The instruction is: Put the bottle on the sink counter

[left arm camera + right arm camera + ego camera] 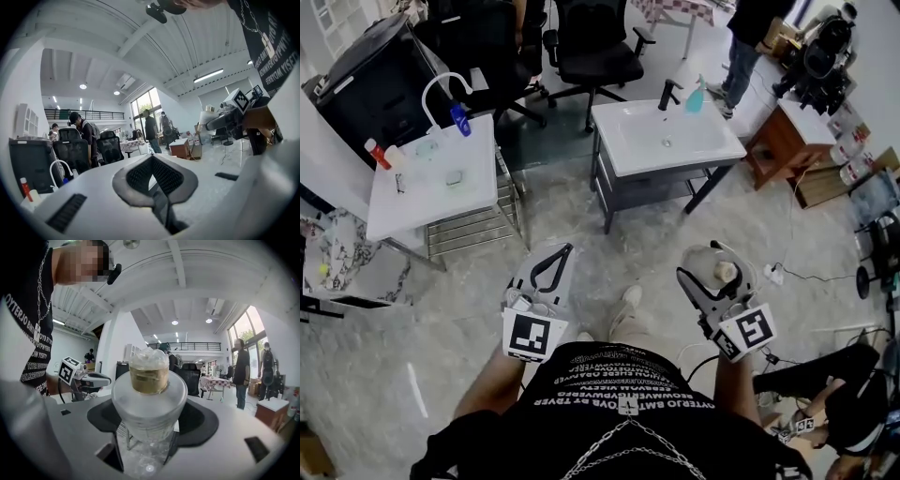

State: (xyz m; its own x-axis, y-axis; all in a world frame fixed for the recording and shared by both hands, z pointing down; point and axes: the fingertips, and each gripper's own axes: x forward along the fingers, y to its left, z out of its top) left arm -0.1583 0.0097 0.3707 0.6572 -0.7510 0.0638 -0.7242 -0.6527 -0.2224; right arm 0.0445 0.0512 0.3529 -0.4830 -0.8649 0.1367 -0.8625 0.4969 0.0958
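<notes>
My right gripper (712,274) is shut on a clear plastic bottle (705,257) with a tan cap (727,272). I hold it at waist height over the floor, right of centre. In the right gripper view the bottle (149,401) fills the space between the jaws, cap end (149,377) facing the camera. The left gripper (551,266) hangs level with it on the left, shut and empty, its pads (154,174) touching at the tips. The white sink counter (630,150) with a black faucet (667,94) stands ahead, well beyond both grippers.
A teal bottle (697,96) stands at the sink counter's back edge. A second white sink unit (403,206) with a white faucet (442,86) is at the left. Black office chairs (591,52), a wooden cabinet (783,141), cables and people surround the floor.
</notes>
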